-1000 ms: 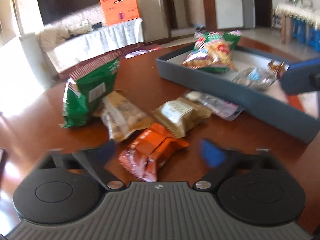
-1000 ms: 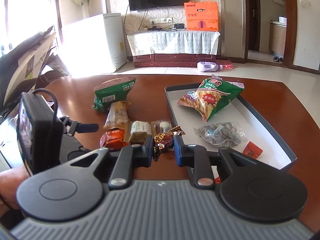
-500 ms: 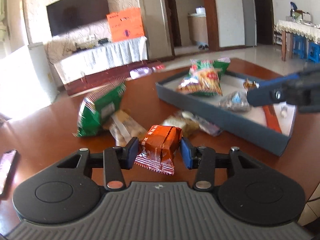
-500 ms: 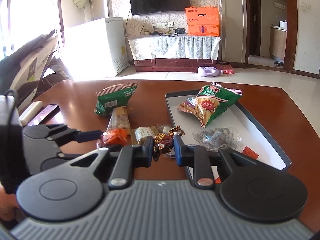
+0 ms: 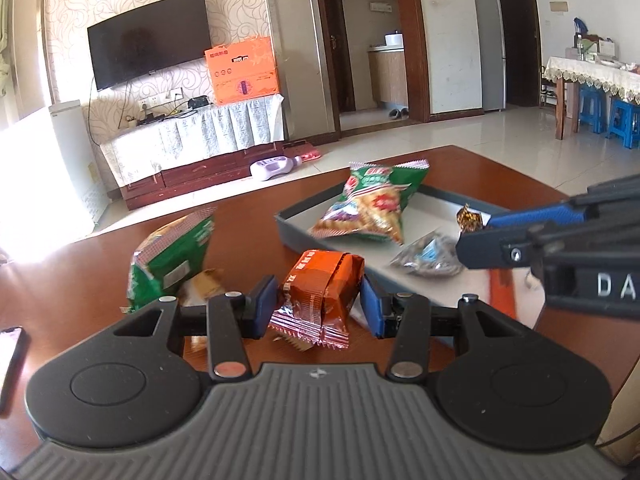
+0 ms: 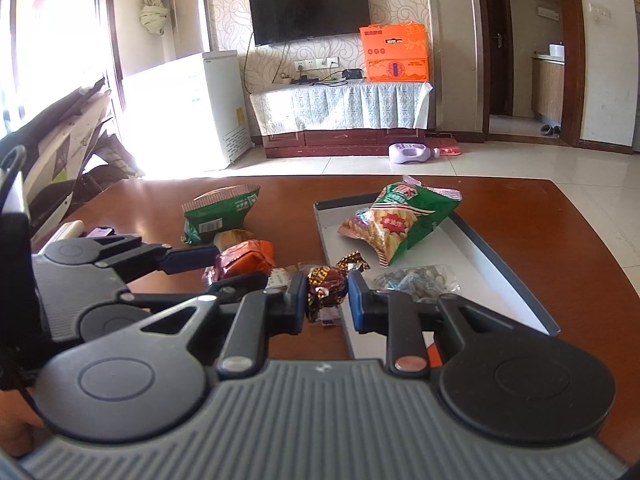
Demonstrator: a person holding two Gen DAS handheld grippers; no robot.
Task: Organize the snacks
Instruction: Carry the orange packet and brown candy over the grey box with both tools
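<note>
Two claws are counted: the left claw and the right claw. One grey tray sits at the right of the frame. Green snack bags number two: one bag in the tray and one bag on the bench, left of centre. There is one orange-brown foil packet, one dark foil-wrapped candy, and one clear packet of small dark pieces in the tray.
</note>
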